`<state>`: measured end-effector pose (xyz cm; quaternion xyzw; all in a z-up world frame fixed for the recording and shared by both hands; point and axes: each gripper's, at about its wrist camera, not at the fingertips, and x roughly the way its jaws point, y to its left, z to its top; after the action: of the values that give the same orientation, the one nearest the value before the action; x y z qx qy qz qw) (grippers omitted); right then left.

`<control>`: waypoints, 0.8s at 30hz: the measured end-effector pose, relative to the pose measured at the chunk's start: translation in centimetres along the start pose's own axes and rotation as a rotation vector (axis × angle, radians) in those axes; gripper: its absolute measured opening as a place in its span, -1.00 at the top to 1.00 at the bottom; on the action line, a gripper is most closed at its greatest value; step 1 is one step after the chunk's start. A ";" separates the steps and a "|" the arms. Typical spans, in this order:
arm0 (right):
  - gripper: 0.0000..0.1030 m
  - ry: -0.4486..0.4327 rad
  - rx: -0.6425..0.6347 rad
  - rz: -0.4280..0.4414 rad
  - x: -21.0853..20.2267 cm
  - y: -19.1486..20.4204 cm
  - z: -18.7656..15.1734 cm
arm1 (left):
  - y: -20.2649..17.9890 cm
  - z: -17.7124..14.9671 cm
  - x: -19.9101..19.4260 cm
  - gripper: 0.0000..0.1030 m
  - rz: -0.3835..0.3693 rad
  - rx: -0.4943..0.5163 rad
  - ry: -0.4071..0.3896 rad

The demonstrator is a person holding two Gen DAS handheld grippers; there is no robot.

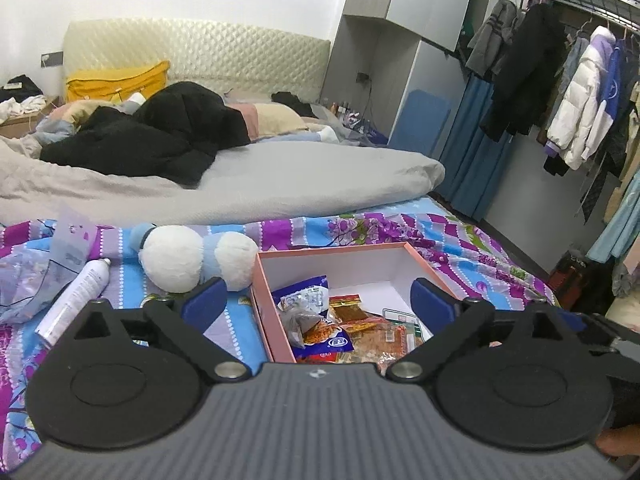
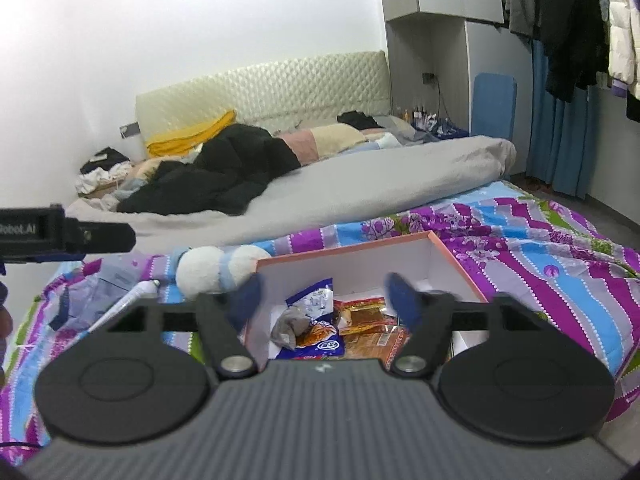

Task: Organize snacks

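Both empty and spread wide, left claw (image 1: 316,300) and right claw (image 2: 322,294) above pink box (image 1: 264,312); snack packets (image 1: 340,328) piled inside; best to hunt stray packets across bed (image 1: 460,248) next.

White walls. Bed (image 1: 280,184) fills room: quilted cream headboard (image 1: 192,48) at far end, grey duvet (image 1: 304,172) on top, floral sheet (image 1: 440,236) nearest. Grey wardrobe (image 1: 400,40) right of headboard, clothes rail (image 1: 580,80) right of bed.
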<state>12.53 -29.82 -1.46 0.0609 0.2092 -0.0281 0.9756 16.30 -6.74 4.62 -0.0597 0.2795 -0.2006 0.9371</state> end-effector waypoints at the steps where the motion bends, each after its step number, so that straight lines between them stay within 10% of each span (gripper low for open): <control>1: -0.73 -0.010 -0.001 -0.001 -0.5 0.1 -0.1 | 0.0 -0.2 -0.7 -0.96 0.000 0.000 -0.004; 24: -0.74 -0.036 0.001 -0.032 -7.9 0.9 -3.6 | -2.3 -4.8 -9.2 -1.00 -0.004 0.023 -0.014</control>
<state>3.90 -28.25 -1.39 0.0578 0.1925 -0.0447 0.9786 5.87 -5.08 5.76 -0.0507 0.2706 -0.2052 0.9392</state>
